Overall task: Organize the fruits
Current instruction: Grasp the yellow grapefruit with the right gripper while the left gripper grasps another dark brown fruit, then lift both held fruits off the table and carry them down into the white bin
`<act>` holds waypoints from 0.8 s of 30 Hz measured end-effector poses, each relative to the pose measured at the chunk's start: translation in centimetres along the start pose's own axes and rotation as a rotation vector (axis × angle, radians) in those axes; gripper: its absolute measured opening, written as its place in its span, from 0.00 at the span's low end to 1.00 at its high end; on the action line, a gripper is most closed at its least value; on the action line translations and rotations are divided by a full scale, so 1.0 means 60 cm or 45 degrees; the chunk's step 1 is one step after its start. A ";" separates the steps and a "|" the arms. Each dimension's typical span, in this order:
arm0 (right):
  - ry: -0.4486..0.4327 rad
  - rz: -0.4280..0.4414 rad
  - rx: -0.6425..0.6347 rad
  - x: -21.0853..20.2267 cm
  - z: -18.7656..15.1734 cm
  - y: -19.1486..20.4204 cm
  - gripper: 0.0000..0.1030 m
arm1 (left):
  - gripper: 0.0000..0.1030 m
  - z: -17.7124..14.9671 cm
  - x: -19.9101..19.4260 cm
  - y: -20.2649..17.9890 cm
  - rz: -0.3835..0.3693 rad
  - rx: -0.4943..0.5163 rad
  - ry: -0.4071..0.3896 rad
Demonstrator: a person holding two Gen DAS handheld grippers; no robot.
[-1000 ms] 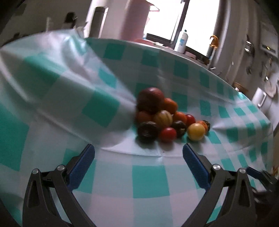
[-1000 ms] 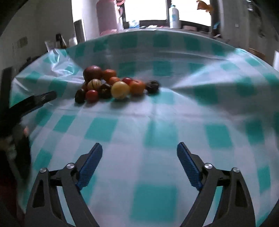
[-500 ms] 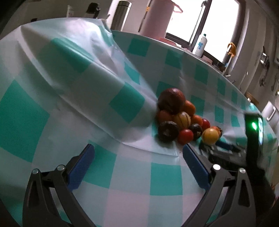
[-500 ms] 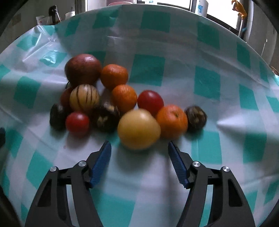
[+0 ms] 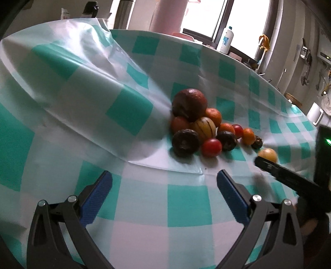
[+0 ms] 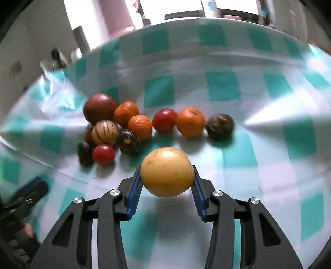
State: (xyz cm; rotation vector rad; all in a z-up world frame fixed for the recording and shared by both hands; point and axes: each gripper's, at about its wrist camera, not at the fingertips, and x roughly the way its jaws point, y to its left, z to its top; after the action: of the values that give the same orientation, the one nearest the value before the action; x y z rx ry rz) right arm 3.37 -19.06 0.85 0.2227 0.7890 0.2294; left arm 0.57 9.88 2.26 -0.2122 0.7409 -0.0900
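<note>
A pile of several fruits lies on the checked tablecloth point(image 5: 186, 207): a big dark red fruit point(image 5: 189, 104), a striped yellow one point(image 6: 104, 132), oranges point(image 6: 190, 122), red tomatoes point(image 6: 103, 154) and dark wrinkled fruits point(image 6: 220, 126). My right gripper point(image 6: 166, 171) is closing its jaws on a round yellow fruit point(image 6: 167, 171); both blue pads press its sides, just in front of the pile. In the left wrist view this yellow fruit point(image 5: 268, 155) sits right of the pile at the right gripper's tip. My left gripper point(image 5: 164, 175) stands open and empty in front of the pile.
The tablecloth rises in a big shiny fold point(image 5: 93, 82) to the left of the pile. Beyond the table's far edge stand a pink jug point(image 5: 165, 16), a steel flask point(image 5: 122, 14) and a white bottle point(image 5: 226, 40) by the window.
My right gripper came up to the pile, closed around the yellow fruit and drew it a little out of the pile. The left gripper stayed open and nearly still.
</note>
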 end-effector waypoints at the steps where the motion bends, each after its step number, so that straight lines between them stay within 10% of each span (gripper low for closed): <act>1: -0.016 0.013 0.020 -0.012 -0.008 -0.009 0.43 | 0.98 -0.001 0.001 -0.002 0.000 0.004 0.003; 16: -0.042 0.129 0.119 -0.023 -0.014 -0.003 0.44 | 0.77 0.062 0.133 -0.063 0.133 0.186 0.198; 24: -0.038 0.132 0.117 -0.021 -0.015 -0.001 0.44 | 0.41 0.071 0.141 -0.053 0.030 0.146 0.193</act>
State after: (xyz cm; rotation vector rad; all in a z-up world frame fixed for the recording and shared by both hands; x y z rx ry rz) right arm 1.89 -19.40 1.06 0.3535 0.7601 0.2869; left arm 9.67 6.15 0.44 -0.0878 0.8864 -0.1269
